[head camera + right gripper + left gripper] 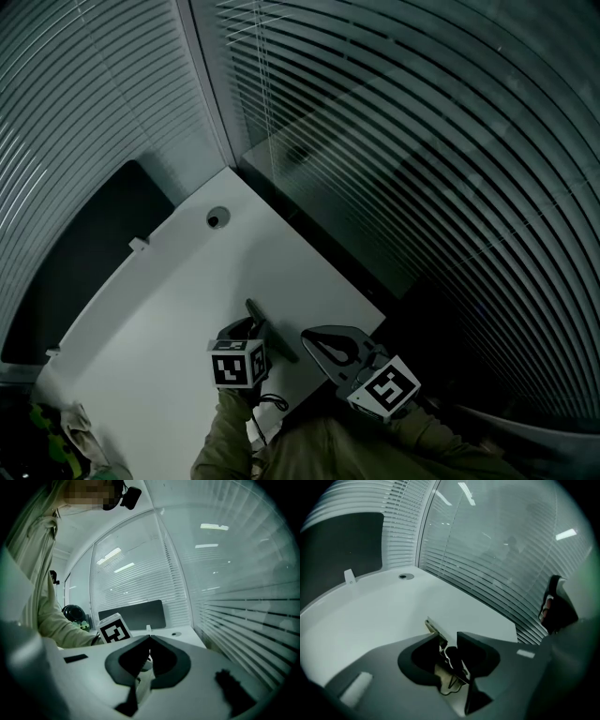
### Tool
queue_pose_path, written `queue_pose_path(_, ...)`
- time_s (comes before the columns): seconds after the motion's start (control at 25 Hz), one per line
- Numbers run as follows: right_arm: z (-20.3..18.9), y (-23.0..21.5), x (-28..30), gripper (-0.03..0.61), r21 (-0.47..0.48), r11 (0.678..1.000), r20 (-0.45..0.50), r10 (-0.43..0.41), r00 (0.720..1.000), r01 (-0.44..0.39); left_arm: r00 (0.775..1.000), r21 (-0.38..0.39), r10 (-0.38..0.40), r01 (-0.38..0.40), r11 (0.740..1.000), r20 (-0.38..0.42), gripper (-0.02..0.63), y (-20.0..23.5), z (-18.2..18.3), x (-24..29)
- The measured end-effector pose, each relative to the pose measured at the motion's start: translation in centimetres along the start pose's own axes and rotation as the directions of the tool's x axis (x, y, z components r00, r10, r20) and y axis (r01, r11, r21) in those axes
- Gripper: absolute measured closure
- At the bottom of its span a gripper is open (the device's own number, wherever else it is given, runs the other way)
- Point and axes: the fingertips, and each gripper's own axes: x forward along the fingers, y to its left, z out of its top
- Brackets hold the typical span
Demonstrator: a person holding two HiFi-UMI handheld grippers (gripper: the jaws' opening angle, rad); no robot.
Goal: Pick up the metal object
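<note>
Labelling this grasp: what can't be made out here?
Near end of the flat grey metal strip: left gripper view, buried inside the left gripper.
Its outline: head view, too dark, partly under that gripper.
The green clutter: head view, cut off at bottom-left edge.
The round desk fitting: head view, too small.

A white surface (159, 319) is sitting in a corner of glass walls (422, 141) hung with blinds, a dark partition panel (94, 253) standing along its edge.

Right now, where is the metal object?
The metal object sits at the white desk's near edge in the head view, clamped in the left tool, just left of the right tool.
</note>
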Motion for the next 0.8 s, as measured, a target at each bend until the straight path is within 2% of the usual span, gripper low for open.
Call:
queue_pose_path(0.24,0.5,0.8,-0.4,0.575,-0.012,1.000,0.010,-0.006,1.000,0.006,0.997,0.028,-0.024,0.022,0.999,0.073,0.500,-0.7,0.9,-1.6)
queue_pose_path(0.36,0.4,1.1,-0.6,0.575,-0.016,1.000,0.006,-0.008,1.000,0.008,0.988,0.012,-0.048,0.047,0.999,0.149,0.505,-1.1,1.9,-3.2)
queue_pose_path(0.44,0.8,1.1,-0.4,0.575,-0.023,1.000,0.015,-0.006,1.000,0.006,0.973,0.003,-0.076,0.077,0.997,0.218,0.508,-1.3,3.0,-4.5)
queue_pose_path(0.52,1.6,1.0,-0.1,0.575,-0.032,0.999,0.031,-0.004,1.000,0.005,0.946,0.014,-0.108,0.109,0.994,0.305,0.509,-1.6,4.4,-6.3)
queue_pose_path(0.6,2.3,1.0,0.2,0.575,-0.042,0.999,0.048,-0.004,0.999,0.006,0.908,0.057,-0.134,0.121,0.991,0.396,0.511,-2.0,5.6,-8.7)
queue_pose_path(0.8,4.8,1.9,0.8,0.575,-0.097,0.995,0.101,0.015,0.995,-0.005,0.811,0.198,-0.148,0.041,0.979,0.566,0.512,-3.0,8.2,-15.4)
